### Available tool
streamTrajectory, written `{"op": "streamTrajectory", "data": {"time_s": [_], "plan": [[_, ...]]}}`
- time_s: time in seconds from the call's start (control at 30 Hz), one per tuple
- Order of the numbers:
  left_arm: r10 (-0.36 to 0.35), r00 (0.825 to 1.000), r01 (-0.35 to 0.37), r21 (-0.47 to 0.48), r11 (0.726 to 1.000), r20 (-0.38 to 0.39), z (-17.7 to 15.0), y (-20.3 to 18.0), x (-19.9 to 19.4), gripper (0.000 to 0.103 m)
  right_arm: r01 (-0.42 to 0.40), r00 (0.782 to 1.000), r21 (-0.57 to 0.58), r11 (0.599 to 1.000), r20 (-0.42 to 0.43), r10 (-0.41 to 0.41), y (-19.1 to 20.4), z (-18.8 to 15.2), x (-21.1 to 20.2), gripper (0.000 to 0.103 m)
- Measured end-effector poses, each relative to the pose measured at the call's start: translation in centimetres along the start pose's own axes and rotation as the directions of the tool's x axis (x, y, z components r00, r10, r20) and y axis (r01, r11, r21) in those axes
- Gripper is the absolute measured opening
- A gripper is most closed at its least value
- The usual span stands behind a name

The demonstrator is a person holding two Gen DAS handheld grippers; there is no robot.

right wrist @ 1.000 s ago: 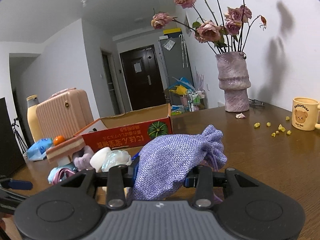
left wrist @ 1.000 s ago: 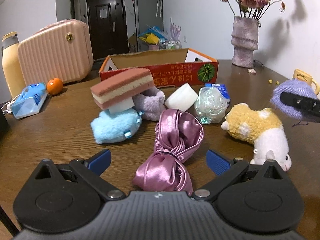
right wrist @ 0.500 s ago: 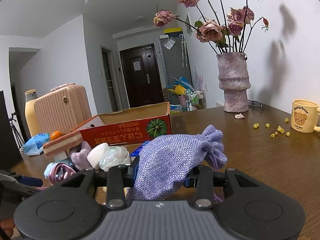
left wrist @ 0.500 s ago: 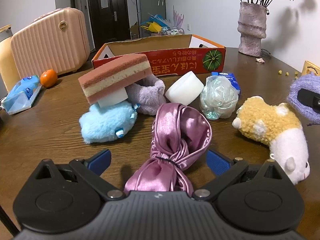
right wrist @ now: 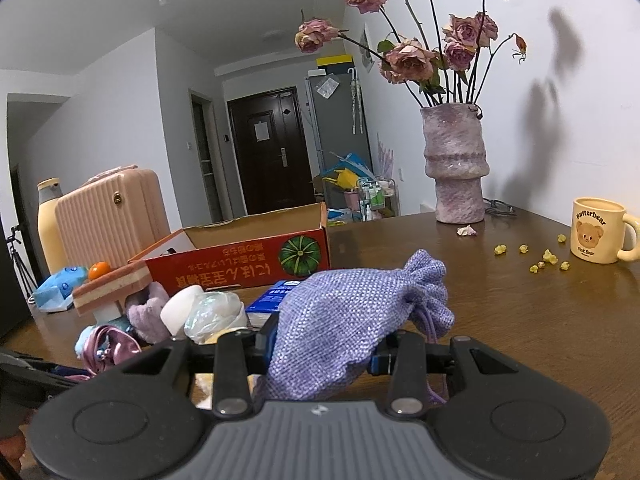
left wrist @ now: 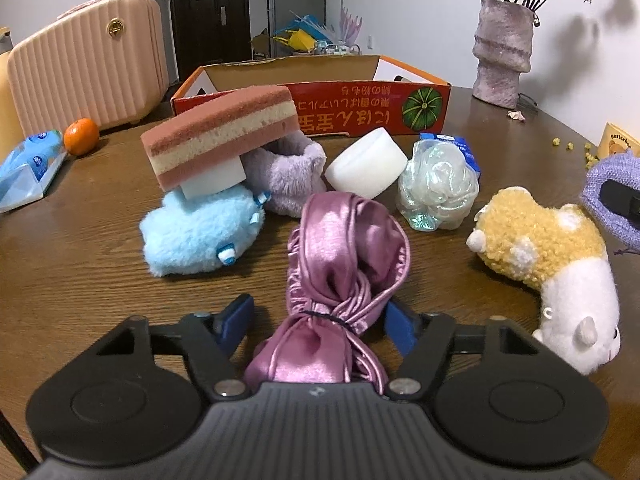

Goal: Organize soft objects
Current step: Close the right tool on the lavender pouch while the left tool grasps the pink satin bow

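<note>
My left gripper (left wrist: pixel 320 318) straddles the knot of a pink satin scrunchie (left wrist: pixel 344 256) on the wooden table, its blue fingers close to both sides but still a little apart from it. My right gripper (right wrist: pixel 320 348) is shut on a lilac burlap pouch (right wrist: pixel 352 316), held above the table; the pouch also shows at the right edge of the left wrist view (left wrist: pixel 612 196). Behind the scrunchie lie a blue plush (left wrist: pixel 200 236), a pink-and-cream sponge (left wrist: pixel 224 132), a lilac fuzzy item (left wrist: pixel 288 176), a white foam block (left wrist: pixel 366 166), a mesh bath puff (left wrist: pixel 438 196) and a yellow-white plush (left wrist: pixel 548 256).
An open red cardboard box (left wrist: pixel 360 104) stands behind the pile. A pink case (left wrist: pixel 84 64), an orange (left wrist: pixel 81 136) and a tissue pack (left wrist: pixel 28 164) are at left. A vase of dried roses (right wrist: pixel 456 168) and a bear mug (right wrist: pixel 596 236) stand at right.
My left gripper has moved forward over the scrunchie and its fingers have closed in from wide open to near the knot. The right gripper still holds the pouch, nearly still.
</note>
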State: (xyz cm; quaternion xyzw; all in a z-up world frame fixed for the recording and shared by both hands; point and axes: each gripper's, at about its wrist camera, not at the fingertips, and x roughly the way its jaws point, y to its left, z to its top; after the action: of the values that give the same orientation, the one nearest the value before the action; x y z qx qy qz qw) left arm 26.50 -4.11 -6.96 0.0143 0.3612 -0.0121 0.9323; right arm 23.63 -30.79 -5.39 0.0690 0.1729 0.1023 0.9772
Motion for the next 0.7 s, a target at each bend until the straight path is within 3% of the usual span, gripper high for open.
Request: {"op": "streamTrajectory", "data": {"time_s": [0.2, 0.7], "plan": [[-0.017, 1.000, 0.017, 0.009, 1.000, 0.017, -0.1, -0.1, -0.4, 0.041, 0.006, 1.000, 0.005, 1.000, 0.007, -0.006, -0.1, 0.0, -0.1, 0.038], [-0.019, 0.997, 0.022, -0.031, 0.999, 0.080, -0.4, 0.8, -2.0, 0.037, 0.004, 1.000, 0.006, 1.000, 0.011, -0.004, -0.2, 0.0, -0.1, 0.038]]}}
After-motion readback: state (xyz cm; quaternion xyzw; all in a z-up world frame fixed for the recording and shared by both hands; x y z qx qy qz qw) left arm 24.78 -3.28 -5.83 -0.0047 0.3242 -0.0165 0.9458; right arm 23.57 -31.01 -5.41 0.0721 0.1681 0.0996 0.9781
